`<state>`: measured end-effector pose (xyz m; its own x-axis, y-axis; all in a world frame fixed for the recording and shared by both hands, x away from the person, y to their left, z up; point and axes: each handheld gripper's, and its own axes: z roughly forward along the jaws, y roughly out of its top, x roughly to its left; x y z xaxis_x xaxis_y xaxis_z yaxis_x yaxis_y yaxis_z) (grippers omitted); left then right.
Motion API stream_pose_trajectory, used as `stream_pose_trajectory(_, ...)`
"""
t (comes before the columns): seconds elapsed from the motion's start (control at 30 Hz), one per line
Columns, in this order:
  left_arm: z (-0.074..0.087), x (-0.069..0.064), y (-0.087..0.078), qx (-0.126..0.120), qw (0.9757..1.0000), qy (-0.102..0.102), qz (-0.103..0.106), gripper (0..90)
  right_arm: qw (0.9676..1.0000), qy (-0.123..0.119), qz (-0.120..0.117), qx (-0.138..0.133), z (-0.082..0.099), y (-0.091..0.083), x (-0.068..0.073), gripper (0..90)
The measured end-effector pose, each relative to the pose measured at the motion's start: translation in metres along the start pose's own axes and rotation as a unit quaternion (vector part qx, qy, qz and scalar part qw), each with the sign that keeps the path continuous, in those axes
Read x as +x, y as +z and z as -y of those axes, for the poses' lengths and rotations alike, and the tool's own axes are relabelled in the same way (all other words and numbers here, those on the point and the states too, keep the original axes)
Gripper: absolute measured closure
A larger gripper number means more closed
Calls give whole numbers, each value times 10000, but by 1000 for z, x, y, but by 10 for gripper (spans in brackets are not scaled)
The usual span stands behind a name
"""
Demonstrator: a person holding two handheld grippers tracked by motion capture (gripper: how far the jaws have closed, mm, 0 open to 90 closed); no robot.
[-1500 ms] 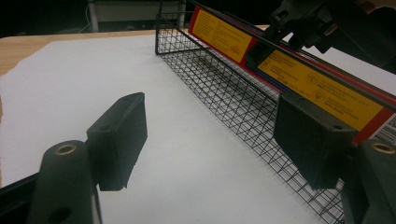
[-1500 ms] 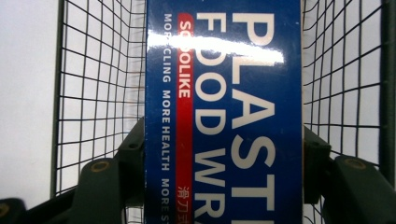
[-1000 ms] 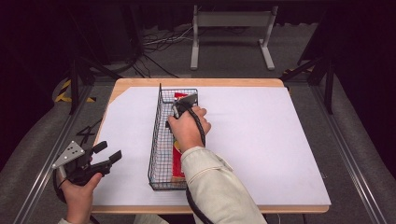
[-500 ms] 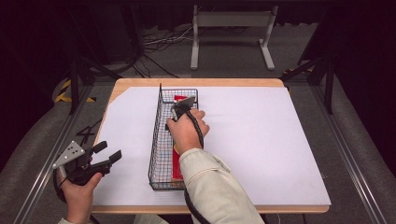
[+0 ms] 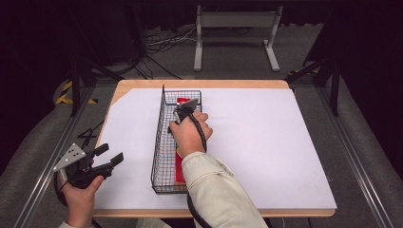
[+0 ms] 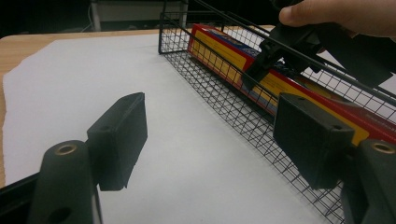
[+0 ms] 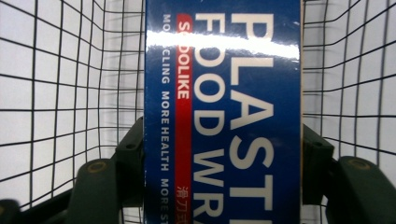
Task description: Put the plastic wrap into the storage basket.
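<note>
Right gripper [image 5: 183, 110]: at upper centre of the high view we see it reaching down into the basket; its jaws have just been opening and stand on either side of the box.
Plastic wrap box [image 7: 223, 112]: we see it run up the middle of the right gripper view between the jaws; whether the pads touch it, we cannot tell.
Wire basket [image 5: 162, 142]: centre-left of the high view, lengthwise on the white sheet [image 5: 266, 142], box inside.
Left gripper [image 5: 88, 164]: lower left, jaws wide, nothing between them.
</note>
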<state>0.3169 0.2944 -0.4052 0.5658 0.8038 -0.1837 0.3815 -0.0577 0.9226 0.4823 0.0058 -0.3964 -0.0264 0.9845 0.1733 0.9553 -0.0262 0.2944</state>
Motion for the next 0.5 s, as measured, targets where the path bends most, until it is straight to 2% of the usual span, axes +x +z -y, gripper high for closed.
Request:
stream_pose_trajectory(0.1,0,0,0,-3,10000,10,-1,268,9999,-79,-28,-73,1,-1,3,290)
stream_pose_trajectory(0.17,0,0,0,-2,10000,4,-1,267,9999,-80,-66,-130,0,-3,4,289)
stream_pose_trajectory(0.3,1,0,-1,-12,10000,-23,-11,268,9993,-154,-179,-305,-4,-19,6,253)
stream_pose_trajectory(0.43,1,0,-2,-10,10000,-18,-30,268,9960,-335,-541,-634,-7,-38,4,254)
stream_pose_trajectory(0.5,1,0,-2,-3,10000,-16,-35,267,9921,-526,-759,-843,-7,-48,1,250)
